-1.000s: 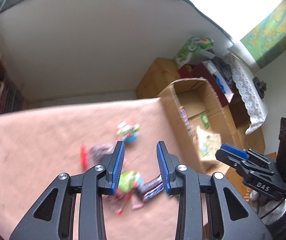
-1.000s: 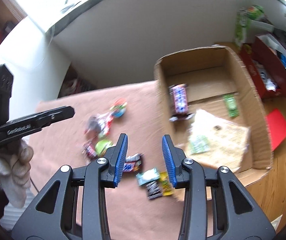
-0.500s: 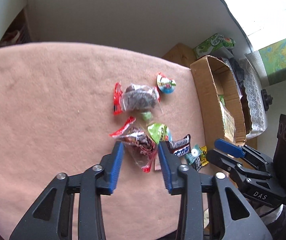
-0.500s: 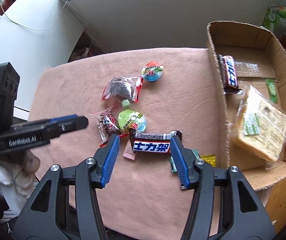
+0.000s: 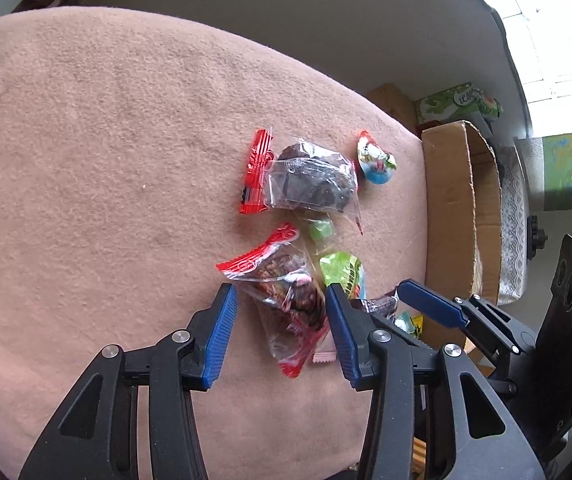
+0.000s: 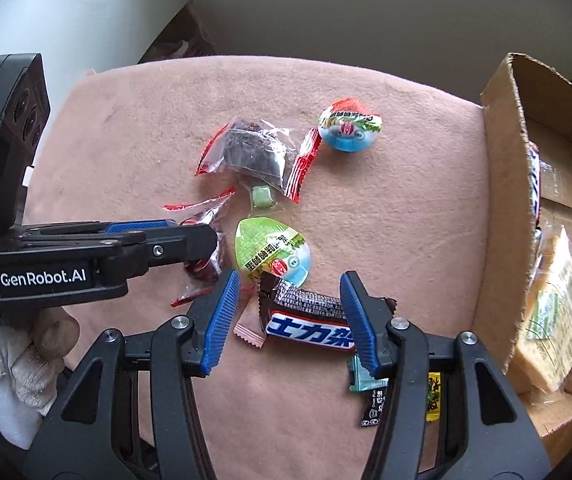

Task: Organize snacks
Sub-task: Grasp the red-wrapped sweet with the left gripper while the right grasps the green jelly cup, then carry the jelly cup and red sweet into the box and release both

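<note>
Several snacks lie on a pink cloth [image 5: 85,160]. My left gripper [image 5: 279,334] is open, its fingers on either side of a clear red-edged packet of dark snack [image 5: 286,300]. My right gripper [image 6: 290,320] is open around a dark chocolate bar with a blue and white label [image 6: 310,320]. A larger clear packet of dark snack [image 5: 310,184] [image 6: 253,152], a small green candy [image 6: 262,197], a green jelly cup [image 6: 271,254] and a blue jelly cup [image 6: 348,130] lie beyond. The left gripper also shows in the right wrist view [image 6: 189,240].
An open cardboard box [image 6: 498,208] stands off the cloth's right edge and holds a pale bread packet [image 6: 554,312] and a chocolate bar. Small teal, black and yellow sachets [image 6: 370,384] lie near the front right. A green carton [image 5: 458,104] stands behind the box.
Both grippers have dropped closer to the cloth. The left fingers now straddle the red-edged packet and the right fingers straddle the chocolate bar.
</note>
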